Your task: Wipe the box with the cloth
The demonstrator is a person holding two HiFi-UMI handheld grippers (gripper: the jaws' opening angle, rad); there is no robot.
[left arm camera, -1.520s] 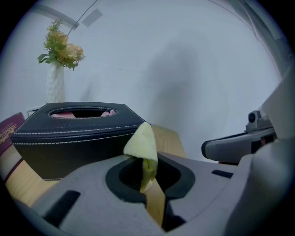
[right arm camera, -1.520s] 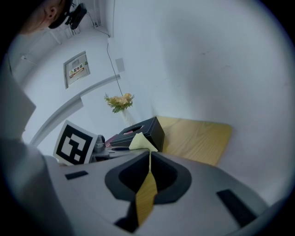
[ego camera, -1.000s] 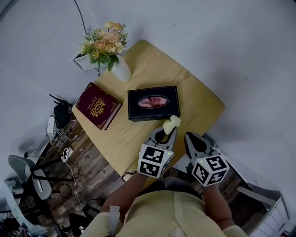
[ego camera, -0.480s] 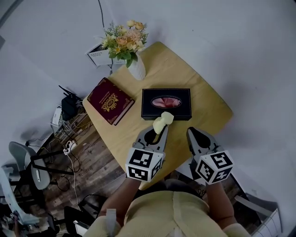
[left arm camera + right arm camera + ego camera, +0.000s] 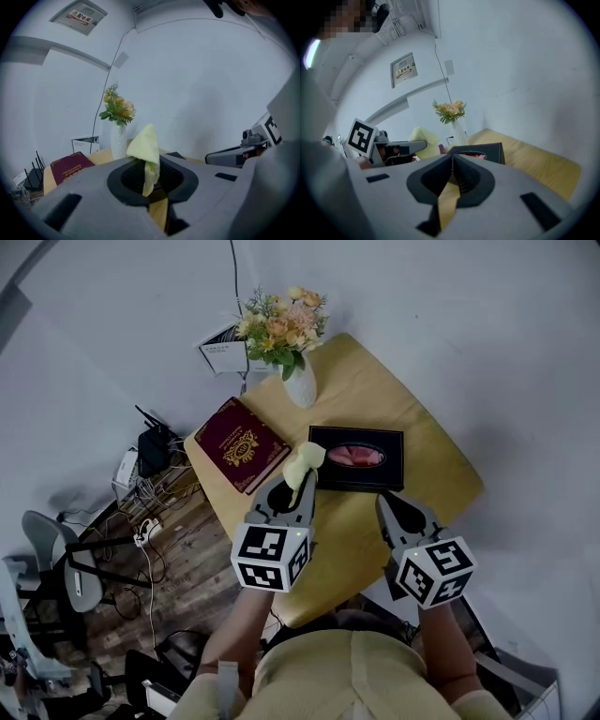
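**Status.** You have the cloth (image 5: 303,465) in hand. Wiping has not begun, as far as the views show.

**Left claw.** Your left claw (image 5: 302,487) pinches the yellow cloth, which stands up from the closed tips in a crumpled peak. In the head view the cloth sits at frame centre and overlaps the left corner of the box (image 5: 361,457). The left gripper view shows the cloth raised above the counter (image 5: 436,479), so it appears clear of the box.

**Right claw.** Your right claw (image 5: 392,510) is pressed together with nothing between its tips. It hangs over the counter's near edge, right of centre.

**Box.** The box lies flat at mid-counter, upper centre of the frame, with its oval window facing up.

**Remaining.** Bring the cloth down onto the box and stroke it across the top and, probably, the sides.

The book (image 5: 242,444) and the vase (image 5: 301,390) at upper left play no part.
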